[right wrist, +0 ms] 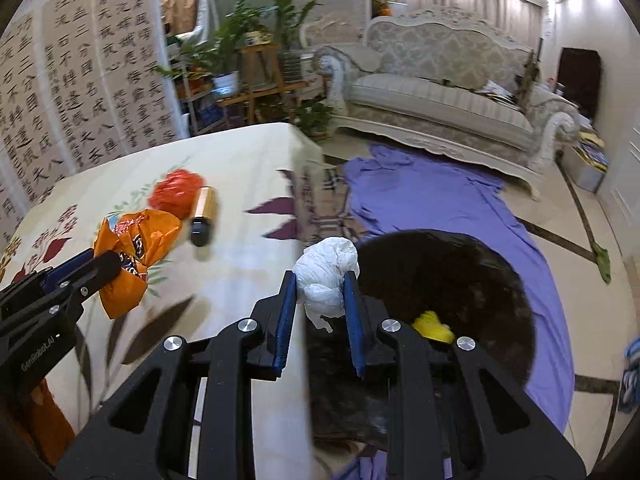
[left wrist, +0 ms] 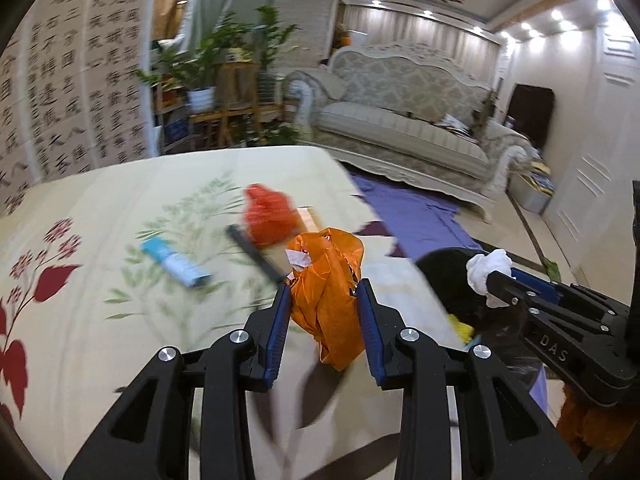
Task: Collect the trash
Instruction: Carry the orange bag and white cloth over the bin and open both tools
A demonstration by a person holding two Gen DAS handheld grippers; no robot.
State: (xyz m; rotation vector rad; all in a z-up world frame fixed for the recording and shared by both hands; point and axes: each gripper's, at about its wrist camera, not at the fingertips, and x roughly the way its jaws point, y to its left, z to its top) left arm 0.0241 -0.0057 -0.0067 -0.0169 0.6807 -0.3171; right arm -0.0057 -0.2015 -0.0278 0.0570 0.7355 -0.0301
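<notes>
I have two grippers in view, each clamped on one piece of trash. My left gripper (left wrist: 323, 300) has its blue-padded jaws closed against the sides of one crumpled orange plastic bag (left wrist: 326, 280), held up above the table (left wrist: 100, 240). My right gripper (right wrist: 320, 292) has its jaws pressed onto one wad of white paper (right wrist: 326, 276), held just past the table's edge, over the near rim of the bin.

The table is covered by a cream cloth printed with red flowers and green leaves. I count three loose items lying on it. One is a crumpled red bag (left wrist: 267, 216) near the far middle. Touching it on the right gripper's view is one cylinder with a golden body and a black cap (right wrist: 203, 216); in the left view it is blurred. The third is one light blue and white packet (left wrist: 176, 262), well apart from the red bag, toward the left.

One round bin lined with a black bag (right wrist: 460, 280) stands on the floor just beside the table. Inside it I see one yellow piece of trash (right wrist: 434, 326).

Beyond, one purple sheet (right wrist: 420, 200) is spread on the floor, and one pale ornate sofa (right wrist: 440, 100) stands behind it. Several potted plants (right wrist: 240, 52) sit on wooden stands by a wall of calligraphy.
</notes>
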